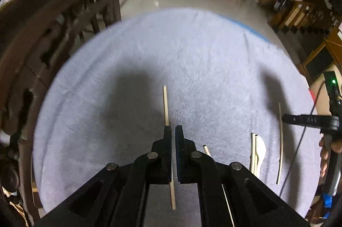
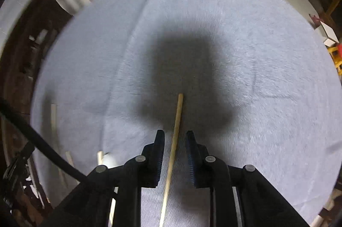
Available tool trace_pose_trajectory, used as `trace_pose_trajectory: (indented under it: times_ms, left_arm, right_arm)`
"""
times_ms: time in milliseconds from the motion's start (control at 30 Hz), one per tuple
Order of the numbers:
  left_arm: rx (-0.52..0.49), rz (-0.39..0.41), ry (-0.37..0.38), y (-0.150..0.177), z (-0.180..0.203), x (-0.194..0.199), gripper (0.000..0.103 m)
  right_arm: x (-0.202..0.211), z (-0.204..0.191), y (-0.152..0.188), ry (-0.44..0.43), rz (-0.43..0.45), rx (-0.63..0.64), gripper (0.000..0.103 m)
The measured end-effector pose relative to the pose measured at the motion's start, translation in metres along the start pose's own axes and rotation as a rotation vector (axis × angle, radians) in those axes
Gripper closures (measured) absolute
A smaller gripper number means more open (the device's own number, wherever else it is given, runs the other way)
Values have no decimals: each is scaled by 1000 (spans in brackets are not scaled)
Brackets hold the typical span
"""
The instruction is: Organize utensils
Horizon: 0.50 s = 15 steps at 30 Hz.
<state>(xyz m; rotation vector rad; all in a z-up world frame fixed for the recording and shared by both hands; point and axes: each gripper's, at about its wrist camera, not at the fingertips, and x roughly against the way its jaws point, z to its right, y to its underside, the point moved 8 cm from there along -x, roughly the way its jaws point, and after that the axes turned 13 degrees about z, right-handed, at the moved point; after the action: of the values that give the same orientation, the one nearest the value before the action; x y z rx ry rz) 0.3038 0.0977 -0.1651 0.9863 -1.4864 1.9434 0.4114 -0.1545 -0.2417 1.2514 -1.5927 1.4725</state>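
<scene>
A: Chopsticks, then. How many does the left gripper (image 1: 173,130) have?

B: One chopstick (image 1: 165,105), clamped between its closed jaws, pointing away over the pale blue cloth (image 1: 192,51).

A: And the right gripper (image 2: 175,135)?

B: Jaws parted, a second chopstick (image 2: 177,118) lying in the gap; neither pad presses on it.

A: Farther out?

B: In the left view, one short stick (image 1: 207,150) beside the jaws, then a pair of chopsticks (image 1: 254,152) touching a white spoon (image 1: 261,150).
</scene>
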Motion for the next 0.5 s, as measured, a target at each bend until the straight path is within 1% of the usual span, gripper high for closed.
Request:
trace_pose_trajectory:
  times_ms: [33,100,167,233,333,367,433,500]
  left_arm:
    - [2,-49,9,2,-1,-8,100]
    - [-3,-81,16,0,-3,-17,100]
    - [-14,-123,-5,-4,-8,-25,99]
    - [-38,-175,-5,-5,-8,-33,91]
    - [-58,-235,-12,-5,-4,-41,86]
    - [-58,-252,-8,-5,-1,-44,85]
    - [-52,-282,-11,-4,2,-48,72]
    - [-51,-335,-2,-1,6,-56,69]
  right_arm:
    - [-7,1,-3,37,-16,20,80]
    - [-9,0,-12,68,-6,36,80]
    - [-12,-3,-15,73,-23,44,80]
    - [-15,-7,-13,110,-63,97,80]
    - [-17,-11,-12,161,-123,144,81]
    - [-18,-14,-12,166,-128,146,83]
    - [-19,-19,-13,171,-139,170,84]
    - [-20,-22,-14,163,-143,164,86]
